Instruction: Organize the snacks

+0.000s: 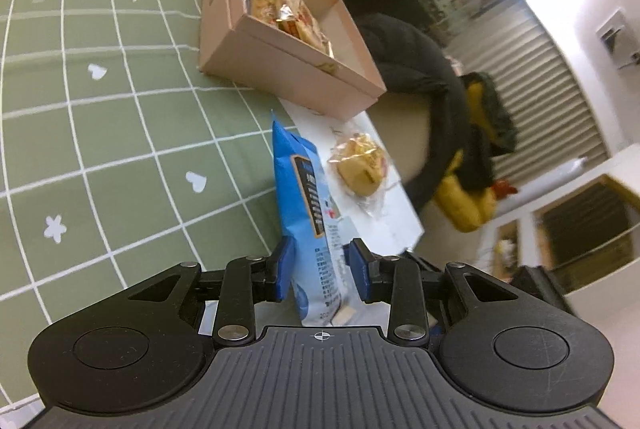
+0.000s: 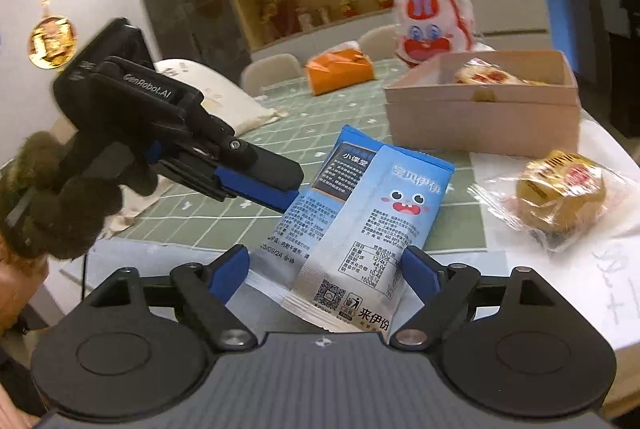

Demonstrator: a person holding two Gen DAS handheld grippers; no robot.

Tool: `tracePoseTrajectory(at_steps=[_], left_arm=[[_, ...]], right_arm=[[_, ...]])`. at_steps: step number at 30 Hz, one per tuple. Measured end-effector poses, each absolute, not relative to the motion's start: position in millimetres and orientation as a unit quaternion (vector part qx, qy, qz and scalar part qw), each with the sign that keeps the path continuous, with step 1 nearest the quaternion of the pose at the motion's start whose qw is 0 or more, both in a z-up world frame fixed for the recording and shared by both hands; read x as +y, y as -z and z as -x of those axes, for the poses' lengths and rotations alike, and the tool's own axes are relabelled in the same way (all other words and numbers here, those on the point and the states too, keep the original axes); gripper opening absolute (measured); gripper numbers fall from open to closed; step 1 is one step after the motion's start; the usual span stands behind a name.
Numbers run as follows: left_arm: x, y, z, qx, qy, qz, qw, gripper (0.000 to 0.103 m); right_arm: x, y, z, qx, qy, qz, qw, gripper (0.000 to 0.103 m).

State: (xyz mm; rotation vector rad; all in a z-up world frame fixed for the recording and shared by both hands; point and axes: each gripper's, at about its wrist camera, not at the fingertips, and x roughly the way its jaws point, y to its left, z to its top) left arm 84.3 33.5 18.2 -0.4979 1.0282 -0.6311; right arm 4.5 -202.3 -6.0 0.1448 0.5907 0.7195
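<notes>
Mid-handover: blue snack packet [image 1: 310,213] pinched by left claw [image 1: 320,269], right claw [image 2: 326,269] spread around it, unclamped; next, carried to box [image 1: 256,41].

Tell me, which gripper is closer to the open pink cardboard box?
Neither clearly. Both the left gripper and the right gripper sit at the blue snack packet; the pink cardboard box lies beyond it, untouched by either.
</notes>
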Motion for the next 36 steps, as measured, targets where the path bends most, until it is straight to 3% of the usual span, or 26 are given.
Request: tracePoseTrajectory(at_steps=[7, 18, 27, 36], left_arm=[[15, -10, -91, 0.458, 0.248, 0.166, 0.837, 0.034], [52, -15, -82, 0.432, 0.214, 0.245, 0.841, 0.034], [-15, -37, -46, 0.387, 0.189, 0.034, 0.902, 0.034], [-107, -13, -33, 0.374, 0.202, -0.149, 0.893, 0.039]], right_arm=[[-193, 5, -1, 0.294, -0.318, -0.037, 0.901, 0.088], [-185, -3, -11, 0.333, -0.218, -0.085, 0.913, 0.088], [-228, -38, -42, 0.25, -0.099, 0.013, 0.963, 0.088], [-307, -9, -101, 0.33, -0.104, -0.145, 0.927, 0.088]])
